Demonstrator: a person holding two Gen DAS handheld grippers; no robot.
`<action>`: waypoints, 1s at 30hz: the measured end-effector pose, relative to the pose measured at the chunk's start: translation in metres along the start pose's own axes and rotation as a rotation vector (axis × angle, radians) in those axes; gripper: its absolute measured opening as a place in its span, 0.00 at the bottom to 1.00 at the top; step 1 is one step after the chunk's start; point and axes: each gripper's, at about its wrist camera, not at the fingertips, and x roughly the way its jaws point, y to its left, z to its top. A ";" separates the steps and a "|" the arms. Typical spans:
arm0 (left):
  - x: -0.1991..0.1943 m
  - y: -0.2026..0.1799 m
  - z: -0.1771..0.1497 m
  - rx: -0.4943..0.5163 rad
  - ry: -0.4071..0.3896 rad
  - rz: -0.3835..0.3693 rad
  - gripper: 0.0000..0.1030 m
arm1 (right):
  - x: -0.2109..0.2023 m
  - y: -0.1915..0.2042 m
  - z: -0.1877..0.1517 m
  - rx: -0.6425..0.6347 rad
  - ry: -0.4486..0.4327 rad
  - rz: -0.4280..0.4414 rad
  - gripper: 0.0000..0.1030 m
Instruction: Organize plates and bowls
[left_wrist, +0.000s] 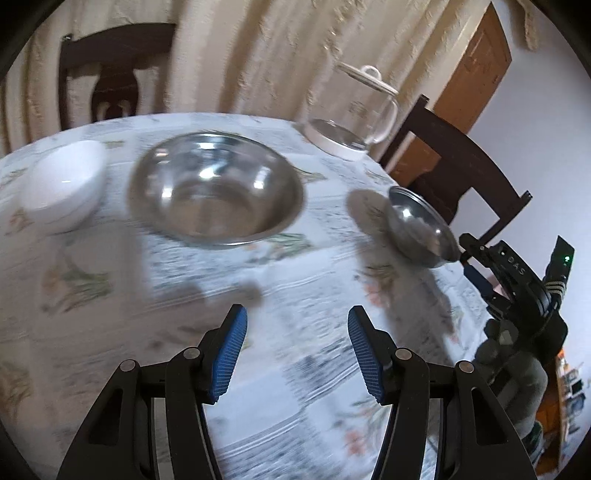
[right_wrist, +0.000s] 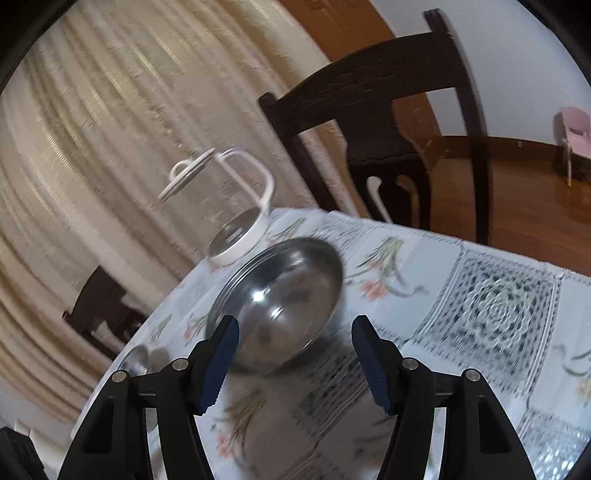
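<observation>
1. Plainly, the left tongs (left_wrist: 297, 350) stand wide apart with nothing between the blue pads, hovering above the worktop (left_wrist: 295, 295), which is covered by a patterned cloth.
2. Ahead of them, a large steel bowl (left_wrist: 218, 188) sits upright on the worktop, and a white bowl (left_wrist: 62, 190) stands just to its left, the two apart.
3. A small steel bowl (left_wrist: 421, 229) is tilted near the worktop's right edge, with the right tongs at its rim in the left wrist view; that view does not show whether they clamp it.
4. In the right wrist view the right tongs (right_wrist: 295, 362) are spread wide, and the small steel bowl (right_wrist: 280, 306) shows tilted and blurred between and beyond the pads; whether either pad touches it cannot be told.
5. A glass kettle (left_wrist: 354, 110) with a white base and lid stands at the far side of the worktop, well apart from the large steel bowl.
6. Dark wooden chairs (right_wrist: 388, 122) stand around the worktop, and a beige curtain (left_wrist: 240, 55) hangs behind it.
</observation>
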 end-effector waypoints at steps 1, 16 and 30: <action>0.002 -0.001 0.002 -0.001 -0.002 -0.002 0.56 | 0.000 -0.002 0.000 -0.003 -0.011 -0.012 0.65; -0.006 0.083 0.025 -0.275 -0.151 0.119 0.56 | 0.008 0.069 -0.024 -0.191 0.089 0.217 0.67; 0.016 0.114 0.052 -0.227 -0.208 0.136 0.49 | 0.096 0.160 -0.059 -0.327 0.364 0.325 0.58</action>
